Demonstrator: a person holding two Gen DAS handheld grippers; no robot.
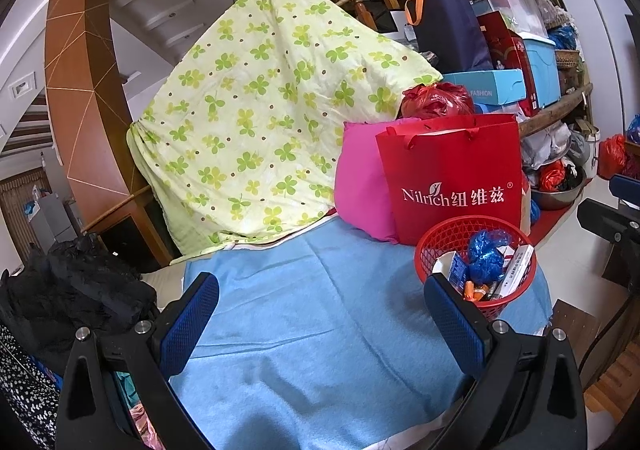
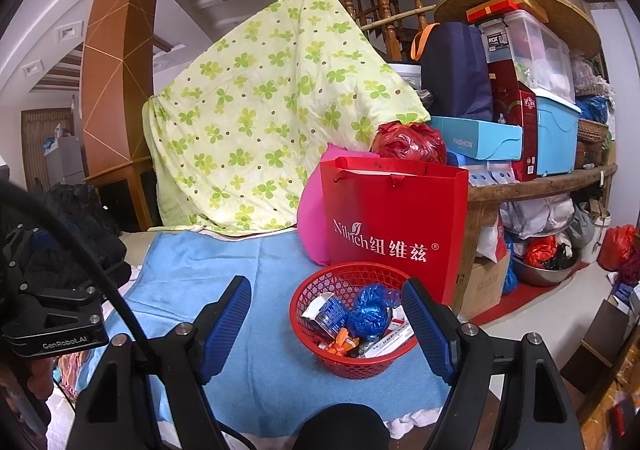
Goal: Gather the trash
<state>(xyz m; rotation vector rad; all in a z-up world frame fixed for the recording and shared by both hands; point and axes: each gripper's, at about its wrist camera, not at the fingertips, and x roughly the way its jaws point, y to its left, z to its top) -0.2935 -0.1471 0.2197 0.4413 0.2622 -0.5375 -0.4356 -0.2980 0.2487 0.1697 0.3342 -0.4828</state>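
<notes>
Both grippers are spread wide and carry nothing: I see my left gripper [image 1: 320,314] hanging over bare blue cloth [image 1: 312,290], and my right gripper [image 2: 332,326] with its fingers either side of the near-left part of the red basket [image 2: 308,314], not touching it as far as I can tell. That basket stands on the cloth at its right edge, near the front right corner, and it holds the trash: a crumpled blue plastic bag [image 2: 370,312] in the middle, a small blue and white carton [image 2: 330,310] to its left, orange wrappers [image 2: 342,342] low at the front, and a long white box [image 2: 394,336] lying along the right side. Just behind the basket, touching or nearly touching its rim, stands a red paper bag [image 2: 396,226] printed Nilrich, with a pink cushion [image 2: 310,226] tucked against its left side and a knotted red plastic bag [image 2: 408,141] above it. A green clover-print quilt [image 2: 260,105] is draped over something along the cloth's back edge. A heap of black fabric [image 1: 76,286] sits off the cloth's left edge.
</notes>
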